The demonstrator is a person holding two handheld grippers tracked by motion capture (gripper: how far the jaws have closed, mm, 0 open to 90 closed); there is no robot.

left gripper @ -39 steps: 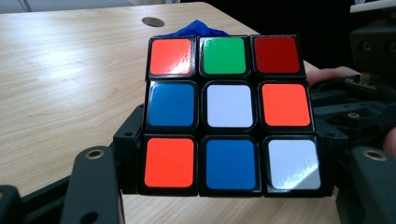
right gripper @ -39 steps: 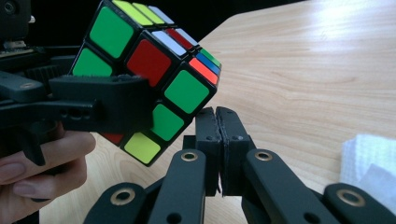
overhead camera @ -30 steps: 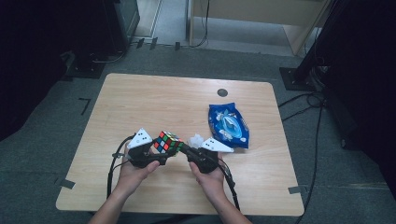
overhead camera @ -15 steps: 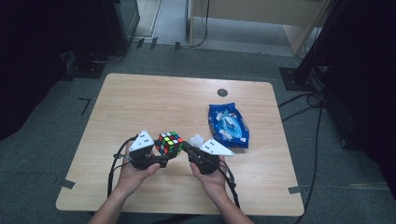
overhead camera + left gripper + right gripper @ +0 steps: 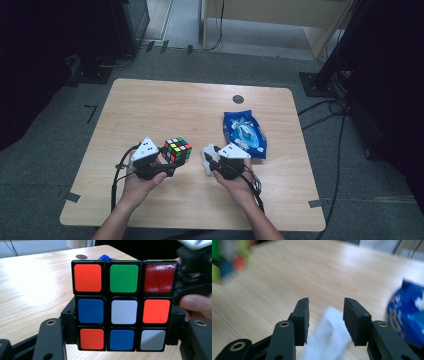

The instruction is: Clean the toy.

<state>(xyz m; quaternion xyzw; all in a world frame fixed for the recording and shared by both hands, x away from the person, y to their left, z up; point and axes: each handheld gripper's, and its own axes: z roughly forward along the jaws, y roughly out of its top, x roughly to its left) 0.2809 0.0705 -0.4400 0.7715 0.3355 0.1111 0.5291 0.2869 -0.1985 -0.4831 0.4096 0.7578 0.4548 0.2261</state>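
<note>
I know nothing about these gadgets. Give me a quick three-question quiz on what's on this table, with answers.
1. True or false: the left gripper is clamped on the puzzle cube.
2. Which colour is the centre square of the cube face in the left gripper view: white, green or red?
3. What lies below the right gripper?

Key:
1. True.
2. White.
3. A white wipe; the jaws have just been opening and stand apart above it, beside the blue packet.

Each gripper, the left gripper (image 5: pixel 167 161) and the right gripper (image 5: pixel 206 161), has a black body topped by a grey three-cornered plate and trails a black cable. Their black jaws pivot on brass-ringed rivets. The person's forearms are bare, no sleeves.
</note>
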